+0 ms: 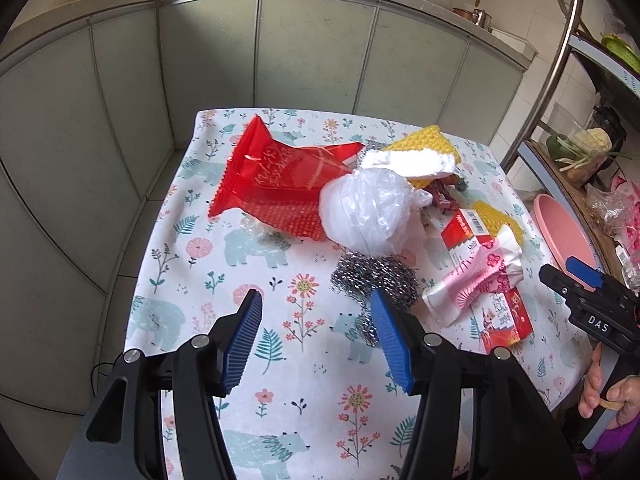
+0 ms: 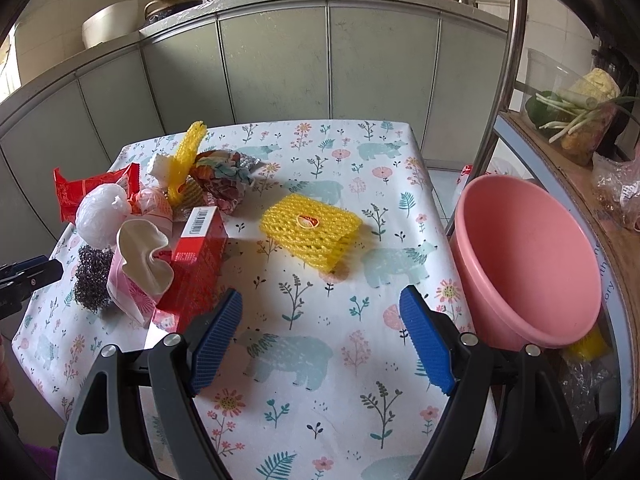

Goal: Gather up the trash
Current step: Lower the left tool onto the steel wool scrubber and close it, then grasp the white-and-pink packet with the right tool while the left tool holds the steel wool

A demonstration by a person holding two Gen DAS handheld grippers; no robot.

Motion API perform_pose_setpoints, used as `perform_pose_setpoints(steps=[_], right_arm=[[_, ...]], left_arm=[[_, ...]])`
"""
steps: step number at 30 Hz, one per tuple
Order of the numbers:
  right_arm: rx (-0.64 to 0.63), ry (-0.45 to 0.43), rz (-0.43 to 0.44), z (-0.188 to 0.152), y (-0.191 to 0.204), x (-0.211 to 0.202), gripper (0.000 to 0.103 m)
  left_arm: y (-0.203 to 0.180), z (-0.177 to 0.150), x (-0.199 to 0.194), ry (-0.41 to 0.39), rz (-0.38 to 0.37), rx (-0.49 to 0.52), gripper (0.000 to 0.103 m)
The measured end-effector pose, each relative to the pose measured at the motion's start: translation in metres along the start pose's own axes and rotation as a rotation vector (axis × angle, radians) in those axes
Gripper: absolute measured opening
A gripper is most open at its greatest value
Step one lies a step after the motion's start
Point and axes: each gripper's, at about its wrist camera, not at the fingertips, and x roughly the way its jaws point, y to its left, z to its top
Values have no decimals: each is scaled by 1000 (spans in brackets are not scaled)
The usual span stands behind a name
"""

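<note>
A pile of trash lies on the flowered tablecloth (image 1: 280,360): a red plastic bag (image 1: 276,184), a crumpled white bag (image 1: 364,212), a steel scourer (image 1: 372,276), a pink wrapper (image 1: 476,280), a red carton (image 2: 200,264) and yellow foam netting (image 2: 310,236). My left gripper (image 1: 316,340) is open and empty, just in front of the scourer. My right gripper (image 2: 320,340) is open and empty above the cloth, with the yellow netting ahead of it. The pink basin (image 2: 528,260) stands off the table's right edge.
Grey-green cabinet doors (image 2: 280,64) run behind the table, with pans on the counter above. A metal rack (image 2: 504,80) with vegetables and bags stands at the right. The right gripper's body shows in the left wrist view (image 1: 592,300).
</note>
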Motion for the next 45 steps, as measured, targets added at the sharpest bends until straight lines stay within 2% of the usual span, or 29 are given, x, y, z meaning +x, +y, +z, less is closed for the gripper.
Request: perform_pose_setpoints(steps=[6,9,11,16,19,22,24,27,31,32,34,40,42,43,45], right_arm=[[1,7,44,-4,-2,-2,82],[5,9,53,-4,-4,-1,82],[9,16,70,-4,-5,0,82],[23,37,189,-3,-3,-1,82],[2,21,254,2,6,-7,82],[-40,1,290,9,18,-13,82],[-70,-1,320,13,29,-13,81],[-99,14,351,17,40,-7,81],[-137,21,363,23,51,2,81],[-143,25,368,24,54,5,79],[-152,42,375,26,57,12,66],[-143,75,413,22,61,21,40],[-140,74,419,21,60,20,39],[-135,71,429,21,59,19,31],[-123,69,441,20,57,15,30]], left_arm=[[-14,-2,2,14,-97,33,56],[-21,-2,9,27,-105,50,49],[-25,-2,15,42,-114,51,49],[-33,-2,26,56,-108,65,48],[-37,-2,33,68,-107,73,47],[-38,-2,39,78,-103,71,38],[-36,-3,42,85,-104,63,27],[-33,-5,40,78,-121,53,20],[-30,-6,35,62,-124,62,17],[-28,-6,32,61,-126,60,17],[-26,-7,29,58,-125,60,16],[-23,-8,17,43,-136,64,16],[-22,-9,13,38,-138,67,16],[-23,-8,12,37,-138,68,16],[-23,-8,8,31,-140,71,16]])
